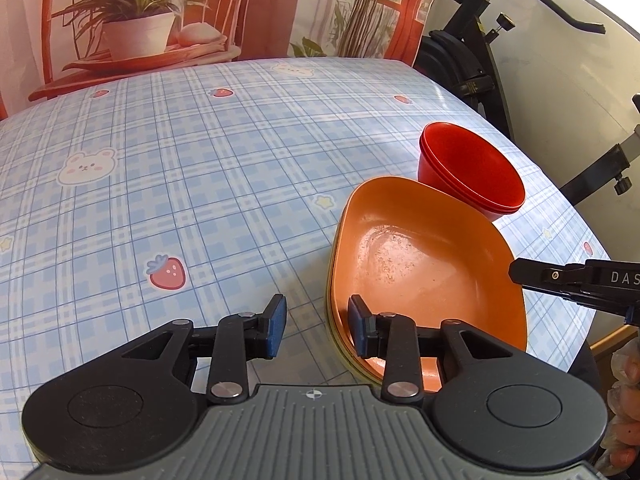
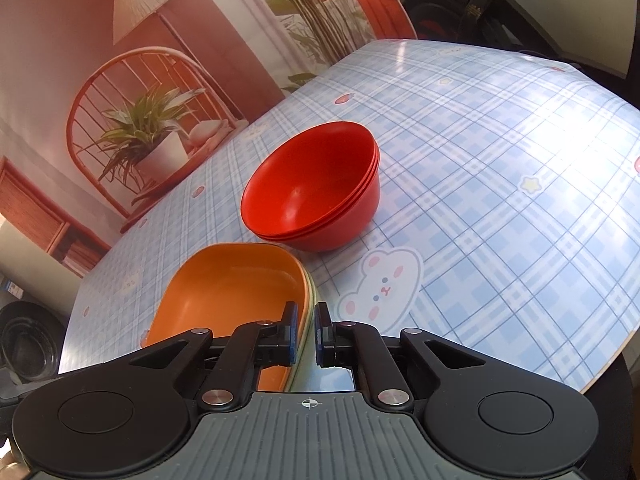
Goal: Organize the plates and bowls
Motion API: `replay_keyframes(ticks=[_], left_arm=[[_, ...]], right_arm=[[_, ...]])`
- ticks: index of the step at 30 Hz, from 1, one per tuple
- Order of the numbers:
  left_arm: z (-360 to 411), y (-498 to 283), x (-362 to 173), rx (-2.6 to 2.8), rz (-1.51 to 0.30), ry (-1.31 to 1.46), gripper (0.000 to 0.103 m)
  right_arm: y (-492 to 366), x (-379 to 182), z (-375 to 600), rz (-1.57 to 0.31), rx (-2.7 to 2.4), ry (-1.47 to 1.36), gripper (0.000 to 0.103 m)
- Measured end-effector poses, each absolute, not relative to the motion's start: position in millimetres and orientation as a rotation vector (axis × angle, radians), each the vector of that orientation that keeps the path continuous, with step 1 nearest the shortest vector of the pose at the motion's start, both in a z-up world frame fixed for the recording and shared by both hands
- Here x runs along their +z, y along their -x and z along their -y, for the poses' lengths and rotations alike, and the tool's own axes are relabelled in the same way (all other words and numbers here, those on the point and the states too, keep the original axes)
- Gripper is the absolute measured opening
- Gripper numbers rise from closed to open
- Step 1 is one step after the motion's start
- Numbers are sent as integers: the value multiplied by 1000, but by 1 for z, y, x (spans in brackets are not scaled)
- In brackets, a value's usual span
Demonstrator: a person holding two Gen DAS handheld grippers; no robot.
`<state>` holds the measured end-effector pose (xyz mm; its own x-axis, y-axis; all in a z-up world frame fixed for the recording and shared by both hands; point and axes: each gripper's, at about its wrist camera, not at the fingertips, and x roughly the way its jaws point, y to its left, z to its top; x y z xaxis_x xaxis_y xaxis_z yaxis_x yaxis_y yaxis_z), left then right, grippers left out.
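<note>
A stack of orange plates (image 1: 420, 264) lies on the checked tablecloth, with a stack of red bowls (image 1: 472, 168) just behind it. My left gripper (image 1: 318, 326) is open, its fingers straddling the near-left rim of the plate stack. My right gripper (image 2: 306, 334) has its jaws narrowly apart around the right rim of the orange plates (image 2: 236, 284); whether the pads press the rim is not clear. The red bowls (image 2: 316, 192) stand ahead of it. The right gripper's finger also shows at the plates' right edge in the left wrist view (image 1: 576, 280).
The table (image 1: 200, 180) has a blue plaid cloth with bears and strawberries. A printed backdrop with a plant (image 1: 136, 20) hangs behind it. Exercise equipment (image 1: 472, 60) stands past the right edge. The table's near-right edge (image 2: 600, 368) is close.
</note>
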<state>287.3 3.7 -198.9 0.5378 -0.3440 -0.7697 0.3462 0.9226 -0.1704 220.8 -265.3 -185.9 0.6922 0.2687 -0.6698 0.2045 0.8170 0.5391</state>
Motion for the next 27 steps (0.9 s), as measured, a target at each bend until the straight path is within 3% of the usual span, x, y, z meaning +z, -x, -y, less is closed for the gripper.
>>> replay_keyframes(ticks=[7,12,16,27], left_arm=[[-2,-293,-187,-425,-897,-4,36],[1,-303,-151,-477,-789,33,35],[20,-315,-135,-553,-729,53,36],[89,-377,-165,-582,-844,-8,36]], right_arm=[[-220,-172,265,-778,61,-571,7],[-223,-149,272,-676,51,-466,9],[-233,-142,286,-604,18,-412,16],[-267,-175,323,-614,-64,-502,18]])
